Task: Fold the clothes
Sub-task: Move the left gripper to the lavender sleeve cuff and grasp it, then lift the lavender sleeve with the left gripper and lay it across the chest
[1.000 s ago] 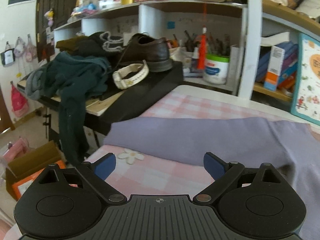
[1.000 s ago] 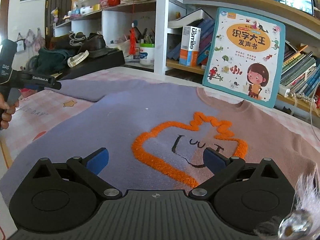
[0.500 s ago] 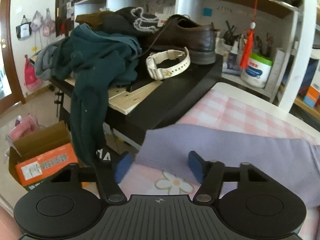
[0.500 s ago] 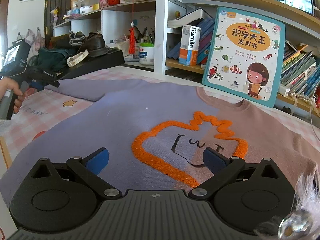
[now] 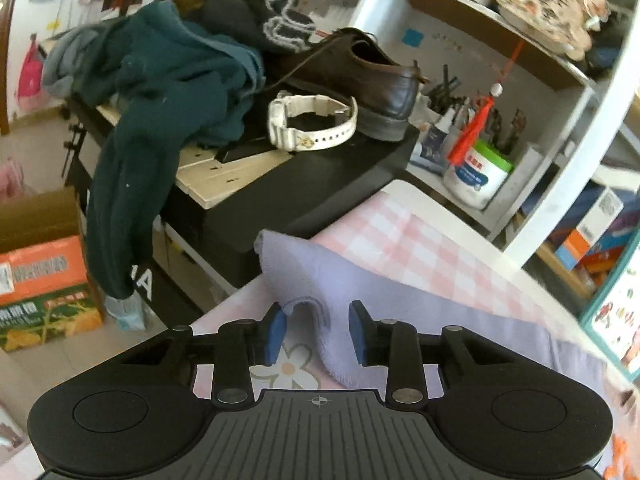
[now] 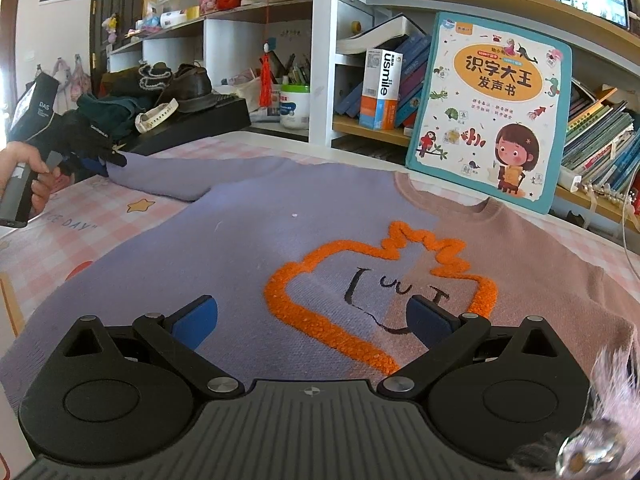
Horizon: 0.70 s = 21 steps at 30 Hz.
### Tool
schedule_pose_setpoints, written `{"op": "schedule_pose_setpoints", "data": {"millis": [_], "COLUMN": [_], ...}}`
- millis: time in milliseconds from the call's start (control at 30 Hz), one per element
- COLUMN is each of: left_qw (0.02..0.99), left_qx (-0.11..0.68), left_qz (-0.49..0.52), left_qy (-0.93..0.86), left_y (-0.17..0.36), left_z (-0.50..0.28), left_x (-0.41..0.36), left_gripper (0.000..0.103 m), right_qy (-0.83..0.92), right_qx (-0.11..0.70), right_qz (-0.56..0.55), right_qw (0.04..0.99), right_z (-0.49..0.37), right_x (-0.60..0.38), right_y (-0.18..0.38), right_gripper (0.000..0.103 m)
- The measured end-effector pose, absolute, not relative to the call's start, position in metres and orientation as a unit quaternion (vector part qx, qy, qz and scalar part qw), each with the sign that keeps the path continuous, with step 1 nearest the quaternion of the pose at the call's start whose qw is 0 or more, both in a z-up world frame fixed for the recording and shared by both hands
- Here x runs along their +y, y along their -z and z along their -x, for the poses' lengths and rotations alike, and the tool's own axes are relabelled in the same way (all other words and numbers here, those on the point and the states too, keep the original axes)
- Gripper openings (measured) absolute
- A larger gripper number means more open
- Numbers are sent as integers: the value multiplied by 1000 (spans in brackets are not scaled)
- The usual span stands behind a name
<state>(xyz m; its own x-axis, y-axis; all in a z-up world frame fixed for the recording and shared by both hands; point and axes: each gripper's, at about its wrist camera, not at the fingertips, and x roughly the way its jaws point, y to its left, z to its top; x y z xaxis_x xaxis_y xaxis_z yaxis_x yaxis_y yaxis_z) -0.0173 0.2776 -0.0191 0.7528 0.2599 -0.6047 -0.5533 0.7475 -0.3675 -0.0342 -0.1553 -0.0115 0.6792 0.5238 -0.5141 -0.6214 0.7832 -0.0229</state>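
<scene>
left gripper (image 5: 317,330): part closed around sleeve cuff (image 5: 310,312), not clamped, for folding
right gripper (image 6: 312,320): spread wide, held over sweater (image 6: 248,248)

Soft daylight fills both views, bright and even, with no hard shadows on the sweater (image 6: 248,248). In the left wrist view the bookshelf (image 5: 568,168) upright is washed pale and its far right portion smears with blur, while the dark clothes pile (image 5: 160,92) keeps little detail. Fisheye bending curves shelf lines strongly toward every frame corner, which darken to black. In the right wrist view the picture book (image 6: 488,108) is sharp; a fuzzy out-of-focus tuft with a glinting bead (image 6: 592,448) sits at the lower right.
</scene>
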Motion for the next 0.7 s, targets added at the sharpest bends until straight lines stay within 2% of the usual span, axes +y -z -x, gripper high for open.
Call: {"op": "schedule_pose_setpoints", "data": {"millis": [100, 133, 200, 233, 267, 433, 700], "left_qw": [892, 892, 891, 891, 891, 896, 946], "left_qx": [263, 262, 261, 257, 254, 236, 193], "left_qz": [290, 292, 297, 301, 306, 305, 220], "left_qy": [-227, -227, -225, -223, -221, -220, -142], "left_y": [20, 21, 23, 25, 26, 21, -39], "left_z": [16, 16, 16, 16, 17, 19, 16], "left_x": [283, 283, 284, 285, 286, 284, 224], "left_gripper": [31, 28, 11, 10, 4, 3, 3], "right_qy": [-315, -315, -314, -312, -310, -298, -246], "right_qx": [249, 249, 250, 250, 250, 248, 238], "right_qz": [100, 102, 104, 105, 107, 99, 90], "right_qw": [910, 910, 910, 910, 911, 916, 935], "right_z": [33, 33, 33, 33, 33, 33, 39], "right_x": [-155, -155, -154, -154, -153, -157, -193], "right_y": [11, 12, 12, 12, 12, 12, 7], "right_gripper": [101, 101, 101, 101, 101, 101, 101]}}
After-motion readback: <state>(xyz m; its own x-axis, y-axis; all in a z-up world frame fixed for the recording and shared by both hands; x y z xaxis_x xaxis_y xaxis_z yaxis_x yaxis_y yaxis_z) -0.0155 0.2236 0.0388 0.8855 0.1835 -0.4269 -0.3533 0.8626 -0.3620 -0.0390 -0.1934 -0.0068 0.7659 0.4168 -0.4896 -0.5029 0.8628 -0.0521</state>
